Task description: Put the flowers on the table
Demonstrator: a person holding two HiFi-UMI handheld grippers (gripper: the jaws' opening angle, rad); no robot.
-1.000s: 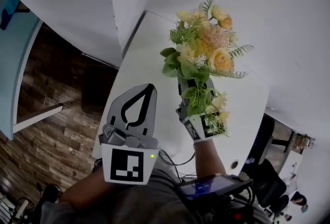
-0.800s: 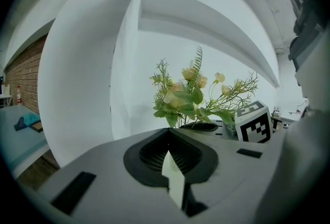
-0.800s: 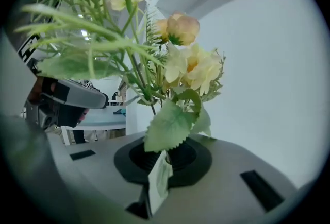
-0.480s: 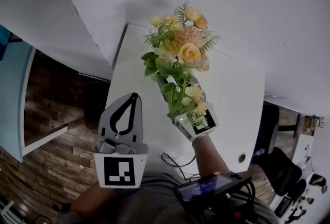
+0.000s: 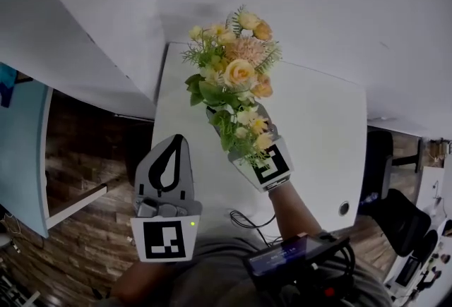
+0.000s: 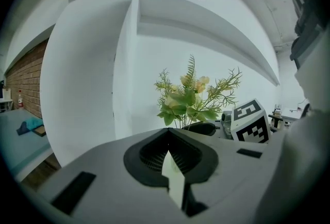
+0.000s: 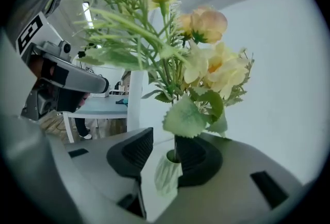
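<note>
Flowers (image 5: 236,69) in cream, yellow and peach stand upright in a small white ribbed vase (image 7: 166,176) toward the far left part of the white desk (image 5: 318,129), near the wall corner. The right gripper (image 7: 164,141) reaches in around the vase from the person's side. Its jaws are opening with the vase between them. In the right gripper view the left pad stands clear of the ribbed side, with desk showing through the gap, while the right pad looks to be touching the vase or just beside it. The step in hand reads as the release. To do it well, the jaws should spread until both pads are plainly off the vase before the gripper moves at all. Because one pad seems closer than the other, a slight shift to centre the gap would keep the vase from being dragged. The vase's foot is hidden behind the gripper body, so whether it sits flat on the desk cannot be told; it is worth letting go gently instead of all at once. The bouquet is broad and probably top-heavy for so small a vase, and its leaves hang over the gripper. The retreat should therefore run straight back and low, without lifting or twisting into the foliage. The left gripper (image 5: 176,142) hangs over the near left edge of the desk, its jaws together and empty, well apart from the vase, and it is best kept there.
</note>
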